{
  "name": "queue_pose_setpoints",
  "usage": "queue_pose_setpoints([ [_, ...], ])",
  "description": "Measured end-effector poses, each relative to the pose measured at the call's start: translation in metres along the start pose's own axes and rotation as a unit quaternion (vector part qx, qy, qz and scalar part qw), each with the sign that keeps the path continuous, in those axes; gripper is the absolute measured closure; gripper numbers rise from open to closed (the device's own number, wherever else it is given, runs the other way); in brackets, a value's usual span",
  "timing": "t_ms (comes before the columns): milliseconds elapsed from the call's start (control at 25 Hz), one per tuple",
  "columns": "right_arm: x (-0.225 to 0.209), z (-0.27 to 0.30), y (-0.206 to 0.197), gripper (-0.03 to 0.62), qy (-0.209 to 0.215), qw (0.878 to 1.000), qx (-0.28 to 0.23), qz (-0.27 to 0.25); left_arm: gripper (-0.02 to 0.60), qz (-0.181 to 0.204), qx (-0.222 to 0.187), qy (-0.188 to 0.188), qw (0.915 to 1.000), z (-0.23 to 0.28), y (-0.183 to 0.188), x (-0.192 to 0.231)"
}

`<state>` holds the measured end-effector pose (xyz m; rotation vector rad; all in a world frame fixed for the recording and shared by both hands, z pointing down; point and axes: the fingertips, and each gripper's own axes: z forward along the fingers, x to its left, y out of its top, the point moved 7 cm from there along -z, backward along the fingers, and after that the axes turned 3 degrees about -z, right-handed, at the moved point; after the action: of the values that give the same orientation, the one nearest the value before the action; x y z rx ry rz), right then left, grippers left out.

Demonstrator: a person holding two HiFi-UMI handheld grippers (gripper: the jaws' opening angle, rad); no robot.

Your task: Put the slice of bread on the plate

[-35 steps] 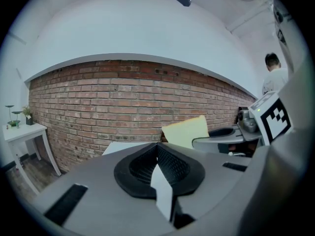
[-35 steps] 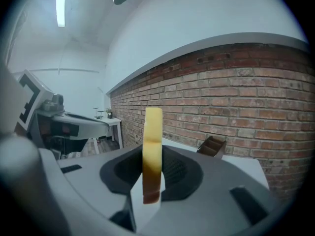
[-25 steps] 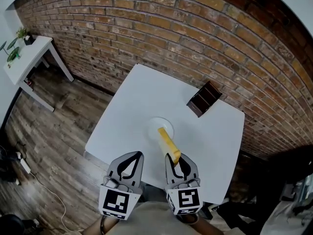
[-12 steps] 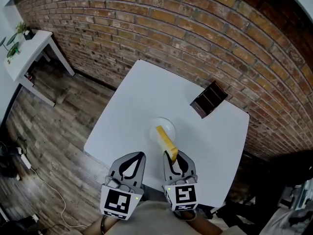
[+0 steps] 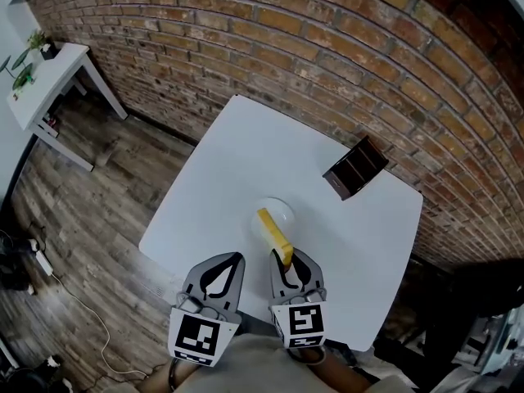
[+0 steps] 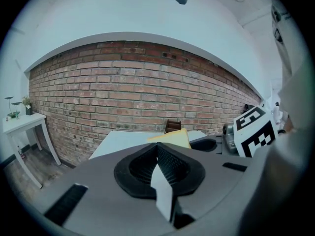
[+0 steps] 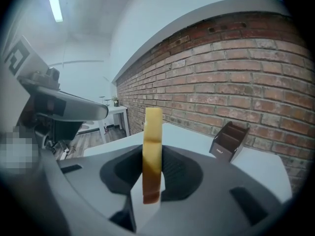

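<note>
A yellow slice of bread (image 5: 274, 236) stands on edge between the jaws of my right gripper (image 5: 286, 262), which is shut on its near end. Its far end hangs over the small white plate (image 5: 283, 207) in the middle of the white table (image 5: 237, 162). In the right gripper view the slice (image 7: 152, 146) is edge-on and upright in the right gripper (image 7: 151, 181). My left gripper (image 5: 231, 260) hovers beside it at the table's near edge, shut with nothing in it (image 6: 157, 146). The slice (image 6: 173, 137) shows just beyond it.
A dark brown holder (image 5: 356, 168) stands at the table's far right, also in the right gripper view (image 7: 229, 141). A brick wall (image 5: 327, 47) runs behind the table. A white side table with plants (image 5: 45, 88) stands far left on the wooden floor (image 5: 82, 219).
Both grippers have sunk a little toward the table. The bread's far end has drifted slightly left over the plate. Neither gripper's jaws have changed.
</note>
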<state>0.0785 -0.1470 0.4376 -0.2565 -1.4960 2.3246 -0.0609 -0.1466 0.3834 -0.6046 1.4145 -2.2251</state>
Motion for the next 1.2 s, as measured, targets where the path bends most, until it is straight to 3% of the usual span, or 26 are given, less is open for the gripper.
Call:
queue_pose_setpoints([
  [840, 0.001, 0.04, -0.015, 0.503, 0.046, 0.998, 0.034, 0.008, 0.571, -0.004, 0.018, 0.01, 0.9998, 0.021, -0.005, 0.007],
  [1200, 0.0, 0.053, -0.019, 0.503, 0.071, 0.995, 0.046, 0.055, 0.571, -0.012, 0.024, 0.018, 0.9995, 0.021, -0.004, 0.01],
])
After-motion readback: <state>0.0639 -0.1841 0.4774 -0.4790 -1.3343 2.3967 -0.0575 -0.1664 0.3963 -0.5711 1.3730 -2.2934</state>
